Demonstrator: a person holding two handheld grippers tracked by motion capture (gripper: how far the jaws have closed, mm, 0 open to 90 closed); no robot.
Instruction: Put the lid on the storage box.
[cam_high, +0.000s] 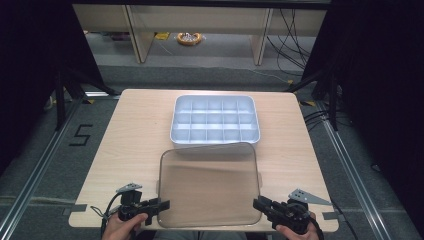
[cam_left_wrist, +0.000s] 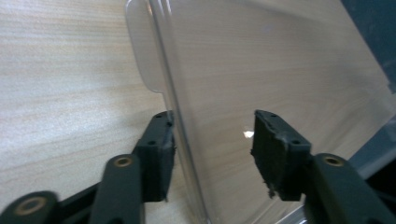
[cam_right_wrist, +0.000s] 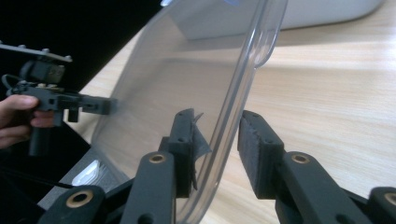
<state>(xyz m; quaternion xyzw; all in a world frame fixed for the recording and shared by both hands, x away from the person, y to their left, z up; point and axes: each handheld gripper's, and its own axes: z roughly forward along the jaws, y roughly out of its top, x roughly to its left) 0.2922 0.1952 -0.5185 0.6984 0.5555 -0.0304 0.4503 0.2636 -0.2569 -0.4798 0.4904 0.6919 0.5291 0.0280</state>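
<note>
Clear, faintly smoky plastic forms the one lid (cam_high: 209, 185), a rounded rectangle with side tabs, held tilted at lower centre above the wooden counter (cam_high: 135, 130). Two grippers flank it: the left gripper (cam_high: 159, 205) straddles its edge with jaws parted, the right gripper (cam_high: 259, 204) with jaws narrow, not pinching. Beyond sits one white divided tray (cam_high: 215, 141).

The lid (cam_high: 210, 185) is made of clear, smoke-tinted plastic, smooth and glossy, with a small glint caught on it in the left gripper view. The counter (cam_high: 135, 130) is faced with pale wood-grain laminate, smooth and matt. The tray (cam_high: 215, 120) is moulded from pale blue-grey plastic with a soft sheen. The left gripper (cam_left_wrist: 212, 140) and the right gripper (cam_right_wrist: 217, 140) are built of matt black plastic, brass-coloured rivets are set in their arms, and their pads are worn rough and frayed at the edges.
</note>
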